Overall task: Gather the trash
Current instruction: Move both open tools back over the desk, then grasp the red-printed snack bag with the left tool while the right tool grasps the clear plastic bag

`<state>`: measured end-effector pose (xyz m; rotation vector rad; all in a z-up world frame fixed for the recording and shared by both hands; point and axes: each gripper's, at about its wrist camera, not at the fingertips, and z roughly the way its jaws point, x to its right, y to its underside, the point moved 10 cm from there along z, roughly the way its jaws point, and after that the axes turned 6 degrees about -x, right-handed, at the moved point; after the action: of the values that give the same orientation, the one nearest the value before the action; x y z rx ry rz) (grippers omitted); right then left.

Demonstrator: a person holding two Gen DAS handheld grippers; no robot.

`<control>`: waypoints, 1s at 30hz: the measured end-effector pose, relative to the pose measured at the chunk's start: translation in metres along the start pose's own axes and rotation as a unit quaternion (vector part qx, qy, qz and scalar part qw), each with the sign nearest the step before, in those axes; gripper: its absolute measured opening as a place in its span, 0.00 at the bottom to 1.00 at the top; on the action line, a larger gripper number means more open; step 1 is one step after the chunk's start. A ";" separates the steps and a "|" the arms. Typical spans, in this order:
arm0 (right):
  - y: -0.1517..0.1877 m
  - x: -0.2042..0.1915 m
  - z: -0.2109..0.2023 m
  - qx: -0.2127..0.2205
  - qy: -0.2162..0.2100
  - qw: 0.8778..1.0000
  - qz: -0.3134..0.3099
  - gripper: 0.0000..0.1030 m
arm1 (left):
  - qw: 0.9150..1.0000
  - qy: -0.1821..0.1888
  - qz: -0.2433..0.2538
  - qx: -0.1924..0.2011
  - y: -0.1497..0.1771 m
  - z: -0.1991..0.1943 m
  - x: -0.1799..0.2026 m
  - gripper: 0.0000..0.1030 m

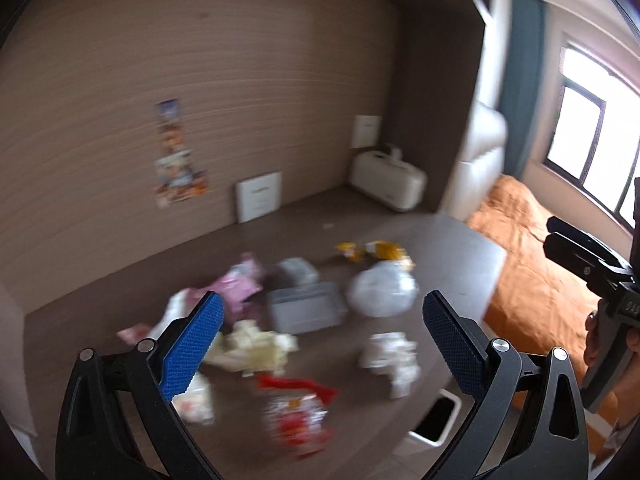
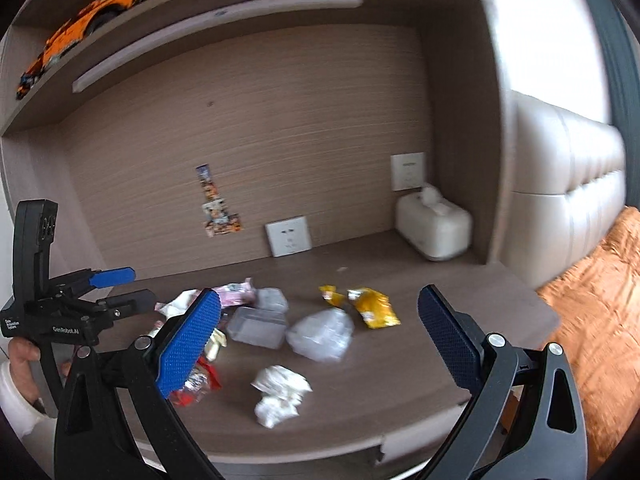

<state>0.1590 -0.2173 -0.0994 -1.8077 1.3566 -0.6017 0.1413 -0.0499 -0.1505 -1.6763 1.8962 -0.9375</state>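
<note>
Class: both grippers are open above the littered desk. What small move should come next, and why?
Probably lower the right gripper onto the crumpled white tissue: it lies nearest the desk's front edge, apart from the other litter, and both grippers hold nothing.

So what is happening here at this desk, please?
A person holds a gripper in each hand above a desk covered in trash. Both the left gripper and the right gripper are open and hold nothing. Wrappers, a crumpled tissue and a clear bag lie there uncollected. A white bin stands beside the desk.
</note>
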 end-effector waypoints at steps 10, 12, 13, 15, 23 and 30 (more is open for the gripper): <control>0.011 -0.030 0.073 -0.037 0.001 0.999 -0.004 0.96 | 0.997 -0.034 -0.039 -0.050 0.043 0.027 -0.092 0.95; 0.021 -0.026 0.090 -0.051 0.008 0.999 0.003 0.96 | 0.997 -0.033 -0.040 -0.061 0.055 0.038 -0.101 0.95; 0.025 -0.024 0.097 -0.057 0.012 0.998 0.005 0.96 | 0.996 -0.031 -0.041 -0.068 0.059 0.043 -0.103 0.95; 0.035 -0.019 0.112 -0.068 0.022 0.997 0.006 0.96 | 0.995 -0.033 -0.040 -0.080 0.069 0.055 -0.111 0.95; 0.058 0.005 0.153 -0.096 0.068 0.993 0.010 0.96 | 0.993 -0.010 -0.043 -0.107 0.088 0.087 -0.124 0.95; 0.080 0.018 0.192 -0.149 0.084 0.985 0.017 0.95 | 0.989 0.001 -0.024 -0.143 0.102 0.111 -0.122 0.58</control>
<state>0.2638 -0.1856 -0.2774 -1.9995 1.6613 -0.5665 0.1711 0.0515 -0.3129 -1.8903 2.0790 -0.7090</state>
